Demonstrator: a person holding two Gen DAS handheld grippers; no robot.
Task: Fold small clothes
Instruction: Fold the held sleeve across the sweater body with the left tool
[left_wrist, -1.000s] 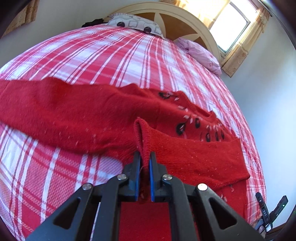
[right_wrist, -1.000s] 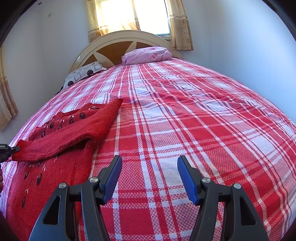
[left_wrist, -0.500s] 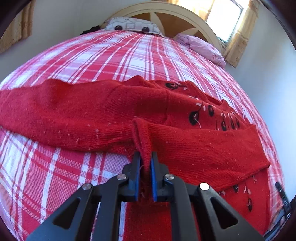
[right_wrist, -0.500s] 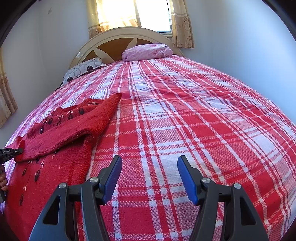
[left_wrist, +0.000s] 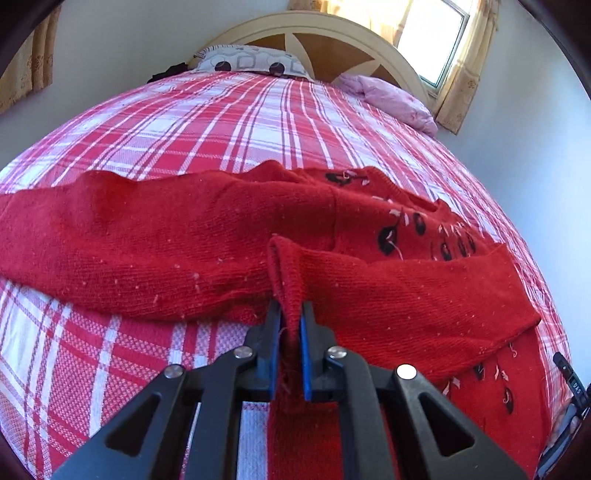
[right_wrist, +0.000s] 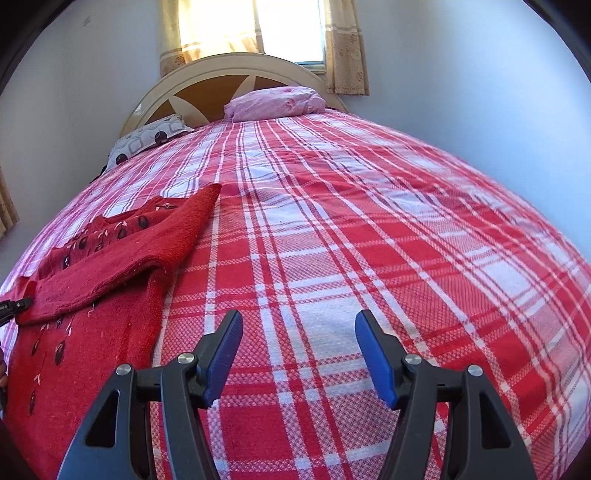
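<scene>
The left gripper (left_wrist: 290, 325) is pinching a fold of the red sweater (left_wrist: 166, 243). Its two blue pads (left_wrist: 303, 354) are pressed tight on the cloth, and the cloth sticks up between them like a little ridge. From there one sleeve (left_wrist: 406, 295) goes off to the right, lying over the front of the sweater. The rest of the sweater spreads to the left across the bed (left_wrist: 229, 122). Small black shapes (left_wrist: 386, 236) with pale stems dot its front.

The right gripper (right_wrist: 299, 350) is spread wide and holds nothing. It hangs over the bare red and white checked bed (right_wrist: 369, 240), well apart from the sweater (right_wrist: 92, 350). In this view the sweater lies at the left side of the bed, with the sleeve (right_wrist: 122, 266) folded across it. The tip of the left gripper (right_wrist: 16, 305) shows at the far left edge, touching the sleeve end.

At the head of the bed are a pink pillow (right_wrist: 277, 103), a grey spotted pillow (right_wrist: 147, 138) and a curved headboard (right_wrist: 236, 66). A bright window (right_wrist: 288, 29) with curtains sits above.
</scene>
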